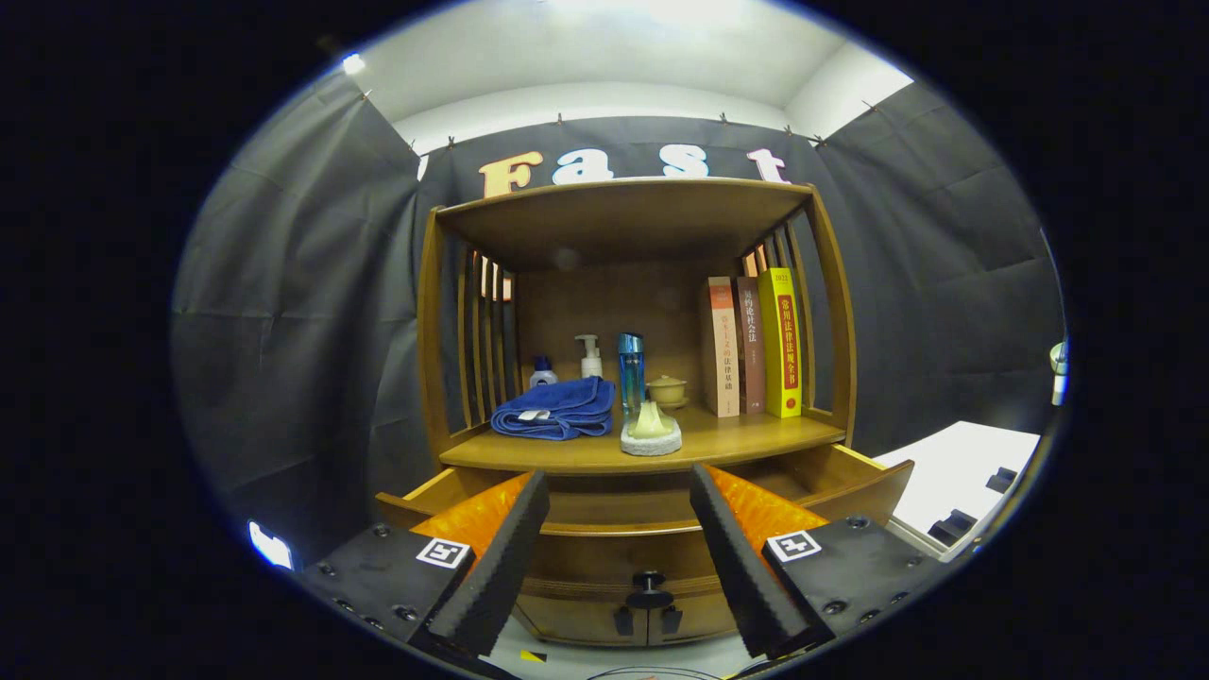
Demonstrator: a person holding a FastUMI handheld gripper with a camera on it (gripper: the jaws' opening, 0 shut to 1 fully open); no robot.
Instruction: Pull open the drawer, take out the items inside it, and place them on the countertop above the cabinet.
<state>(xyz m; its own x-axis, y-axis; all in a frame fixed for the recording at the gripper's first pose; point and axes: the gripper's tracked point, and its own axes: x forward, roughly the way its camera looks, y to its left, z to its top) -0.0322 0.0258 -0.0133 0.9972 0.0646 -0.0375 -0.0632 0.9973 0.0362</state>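
Observation:
A wooden cabinet stands ahead with its drawer pulled open below the countertop. My gripper is open, its two black fingers spread over the drawer's mouth with nothing between them. The fingers and the front rim hide the drawer's inside. The drawer's dark knob shows between the fingers, low down. On the countertop lie a folded blue towel and a pale green object on a white round pad.
Further back on the countertop stand a tall blue bottle, a white pump bottle, a small blue-capped bottle, a lidded cup and three upright books. A shelf roofs the countertop. A white table is at the right.

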